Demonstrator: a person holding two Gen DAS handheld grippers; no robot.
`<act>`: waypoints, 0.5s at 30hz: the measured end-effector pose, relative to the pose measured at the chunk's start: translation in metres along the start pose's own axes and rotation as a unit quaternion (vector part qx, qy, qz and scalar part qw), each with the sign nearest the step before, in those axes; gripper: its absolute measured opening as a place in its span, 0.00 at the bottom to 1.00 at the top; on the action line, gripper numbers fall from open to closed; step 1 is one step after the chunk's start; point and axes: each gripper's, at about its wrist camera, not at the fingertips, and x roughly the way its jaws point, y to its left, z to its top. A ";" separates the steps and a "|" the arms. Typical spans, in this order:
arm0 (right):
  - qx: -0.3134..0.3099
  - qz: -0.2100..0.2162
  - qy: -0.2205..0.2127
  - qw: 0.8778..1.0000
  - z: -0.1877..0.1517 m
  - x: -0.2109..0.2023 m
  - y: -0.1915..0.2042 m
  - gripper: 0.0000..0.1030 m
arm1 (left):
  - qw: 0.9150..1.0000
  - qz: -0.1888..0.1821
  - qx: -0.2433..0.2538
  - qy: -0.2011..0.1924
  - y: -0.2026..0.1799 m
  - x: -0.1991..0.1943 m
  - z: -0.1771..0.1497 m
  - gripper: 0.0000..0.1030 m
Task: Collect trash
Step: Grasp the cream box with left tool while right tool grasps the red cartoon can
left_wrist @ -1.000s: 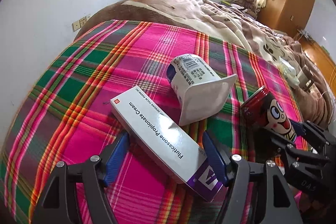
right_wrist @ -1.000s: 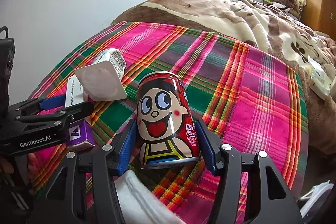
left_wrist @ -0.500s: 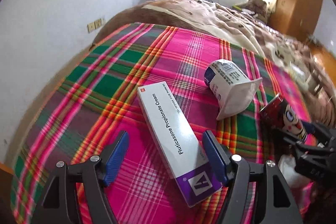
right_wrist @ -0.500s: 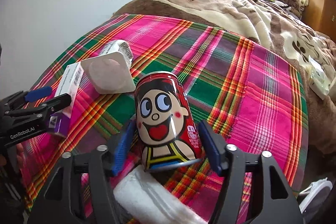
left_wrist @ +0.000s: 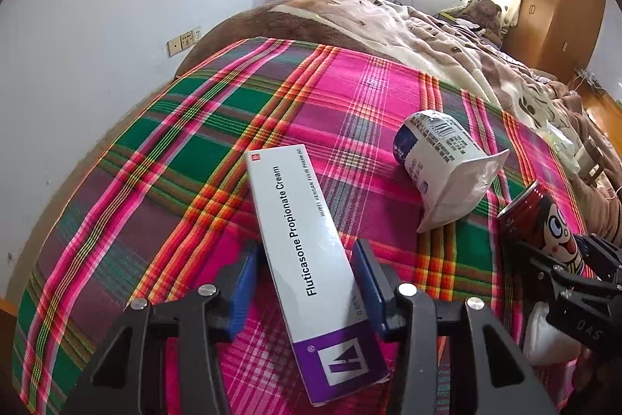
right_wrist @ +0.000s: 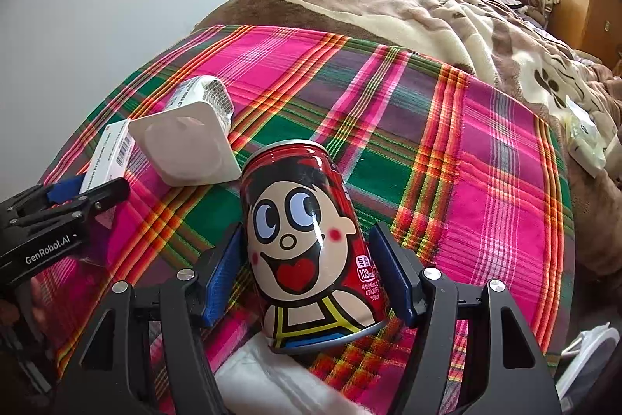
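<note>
Both hands are busy over the bed (left_wrist: 447,37), and the collecting is only getting started. The left hand-held gripper (left_wrist: 307,282) has its blue fingers on either side of the white cream box (left_wrist: 307,251), the one lettered "Fluticasone Propionate Cream". The right-hand pad looks to be against the box edge and the left-hand pad just beside it, so the jaws stand narrow around the box; whether they truly pinch it cannot be told from this view. The box lies flat on the plaid blanket (left_wrist: 163,150), its purple end nearest the camera.

Over on the other side, the right hand-held gripper (right_wrist: 311,279) brackets the red cartoon can (right_wrist: 307,244), which leans back on the blanket. Thin gaps seem to show on both flanks, so the jaws look narrow but not quite biting.

Ahead of the left hand-held gripper and off to its right lies the white yogurt cup (left_wrist: 443,170), tipped on its side and untouched. Just under the right hand-held gripper, close to the camera, sits a crumpled white tissue (right_wrist: 272,376), also waiting.

No bin or bag shows in either view. The judgement: nothing is collected yet. Two pieces are at the point of being grasped, two more lie loose, and every item has yet to be carried off.
</note>
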 end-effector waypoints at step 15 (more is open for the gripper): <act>0.031 0.016 -0.053 0.998 -0.012 -0.033 -0.004 0.53 | 0.998 -0.053 0.010 -0.032 -0.009 -0.045 -0.015 0.37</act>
